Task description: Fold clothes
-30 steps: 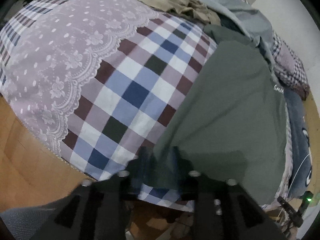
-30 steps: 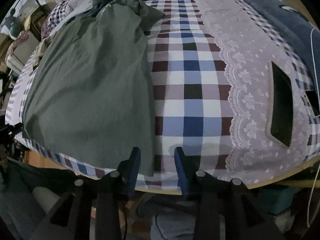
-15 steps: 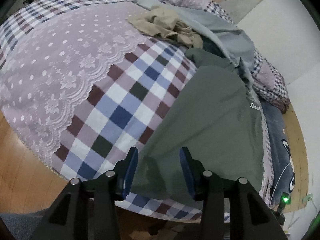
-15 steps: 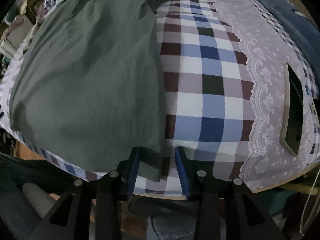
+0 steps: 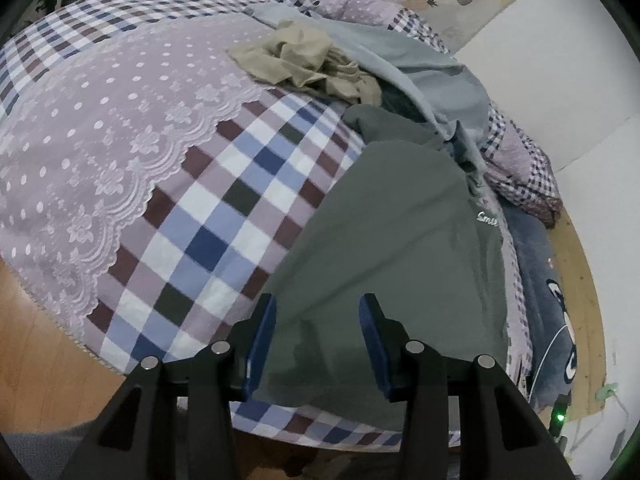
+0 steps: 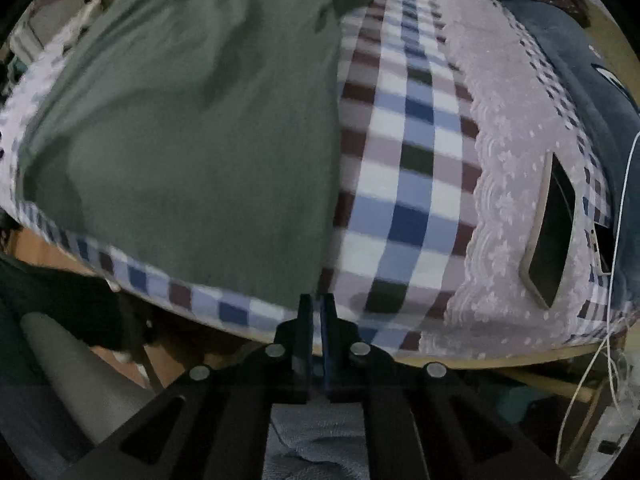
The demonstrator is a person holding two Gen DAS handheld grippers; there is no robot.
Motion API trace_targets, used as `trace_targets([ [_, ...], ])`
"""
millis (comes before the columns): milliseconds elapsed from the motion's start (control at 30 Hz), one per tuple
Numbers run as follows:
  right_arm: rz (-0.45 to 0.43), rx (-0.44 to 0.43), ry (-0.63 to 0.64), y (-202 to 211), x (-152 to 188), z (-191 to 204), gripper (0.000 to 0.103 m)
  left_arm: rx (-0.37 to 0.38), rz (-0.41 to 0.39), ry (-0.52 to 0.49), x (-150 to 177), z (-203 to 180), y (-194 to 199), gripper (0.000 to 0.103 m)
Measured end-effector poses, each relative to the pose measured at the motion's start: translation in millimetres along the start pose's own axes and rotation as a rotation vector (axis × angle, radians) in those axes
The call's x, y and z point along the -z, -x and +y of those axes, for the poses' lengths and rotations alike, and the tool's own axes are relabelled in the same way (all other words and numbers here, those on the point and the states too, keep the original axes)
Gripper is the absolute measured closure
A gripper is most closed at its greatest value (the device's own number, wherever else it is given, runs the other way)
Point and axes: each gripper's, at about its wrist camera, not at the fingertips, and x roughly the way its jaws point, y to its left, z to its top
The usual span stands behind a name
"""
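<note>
A dark green garment (image 5: 392, 240) lies spread flat on the checked bed cover (image 5: 224, 208), its hem at the bed's near edge. My left gripper (image 5: 318, 320) hangs open just above that hem, with one blue finger on each side of the cloth's left part and nothing held. In the right wrist view the same green garment (image 6: 192, 140) fills the left half. My right gripper (image 6: 317, 304) is shut on its near right corner at the edge of the bed cover (image 6: 408, 200).
A crumpled beige garment (image 5: 304, 60) and a grey one (image 5: 420, 64) lie at the far end of the bed. A phone (image 6: 550, 232) rests on the lace band at right, beside a dark blue blanket (image 6: 592, 60) and a white cable (image 6: 624, 200). Wooden floor (image 5: 32, 340) borders the bed.
My left gripper let go of the green garment's hem, opened and drew back. My right gripper, open before, closed on the garment's near right corner.
</note>
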Motion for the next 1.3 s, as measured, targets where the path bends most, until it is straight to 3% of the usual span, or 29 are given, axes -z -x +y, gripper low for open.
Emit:
trace_targets([
  [67, -0.038, -0.021, -0.016, 8.5, -9.2, 0.0, 0.068, 0.019, -0.022, -0.014, -2.1, -9.5, 1.5, 0.056],
  [100, -0.059, -0.028, -0.024, 12.7, -15.4, 2.1, 0.065, 0.027, -0.032, -0.024, -3.6, -14.7, 1.8, 0.056],
  [367, -0.286, -0.155, -0.212, 41.8, -65.6, -17.0, 0.065, 0.133, -0.129, -0.102, -17.3, -67.5, 3.5, 0.046],
  [567, -0.415, -0.247, -0.399, 53.6, -100.8, -47.1, 0.065, 0.235, -0.122, -0.155, -28.9, -118.0, -9.6, 0.042],
  [967, -0.556, -0.291, -0.457, 39.7, -177.1, -64.2, 0.062, 0.327, -0.116, -0.3, -64.5, -222.6, -67.6, 0.03],
  [1033, -0.582, -0.298, -0.484, 32.9, -187.0, -71.4, 0.06, 0.33, -0.116, -0.329, -67.6, -234.1, -85.1, 0.022],
  [1133, -0.575, -0.298, -0.539, 13.0, -201.6, -91.1, 0.06, 0.336, -0.119, -0.342, -69.1, -242.1, -116.8, 0.021],
  [1300, -0.532, -0.335, -0.573, -27.0, -221.9, -121.5, 0.058, 0.315, -0.054, -0.306, -77.2, -255.1, -176.7, 0.021],
])
